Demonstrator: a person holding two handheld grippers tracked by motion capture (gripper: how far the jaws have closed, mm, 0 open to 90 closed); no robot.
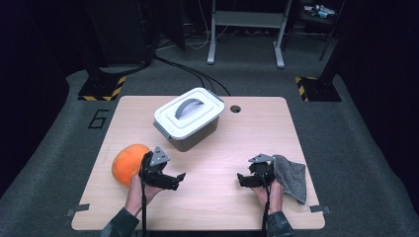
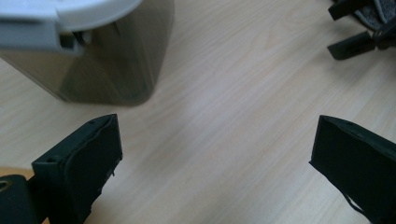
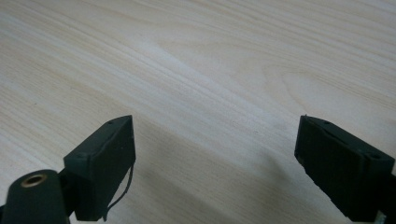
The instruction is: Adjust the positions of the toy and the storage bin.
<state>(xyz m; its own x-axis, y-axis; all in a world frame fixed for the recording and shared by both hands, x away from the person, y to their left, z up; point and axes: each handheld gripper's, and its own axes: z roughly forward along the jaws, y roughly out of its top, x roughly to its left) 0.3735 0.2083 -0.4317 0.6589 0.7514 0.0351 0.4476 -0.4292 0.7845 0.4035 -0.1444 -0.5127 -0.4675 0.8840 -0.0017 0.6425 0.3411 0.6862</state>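
A lidded grey box [image 1: 188,118] with a white lid and grey handle stands at the table's back middle; its lower corner [image 2: 112,65] shows in the left gripper view. An orange ball [image 1: 128,163] lies at the left. A grey cloth [image 1: 291,177] lies at the right. My left gripper [image 1: 179,177] hovers just right of the ball, jaws wide open over bare wood [image 2: 215,149]. My right gripper [image 1: 241,178] sits left of the cloth, open, with nothing between its jaws [image 3: 215,154]. The right gripper's jaws [image 2: 355,28] also show at the top right of the left gripper view.
The wooden table [image 1: 207,212] has a round cable hole [image 1: 235,108] behind the box. Grey carpet surrounds it, with desk legs [image 1: 212,49] and cables beyond. Bare wood lies between the two grippers.
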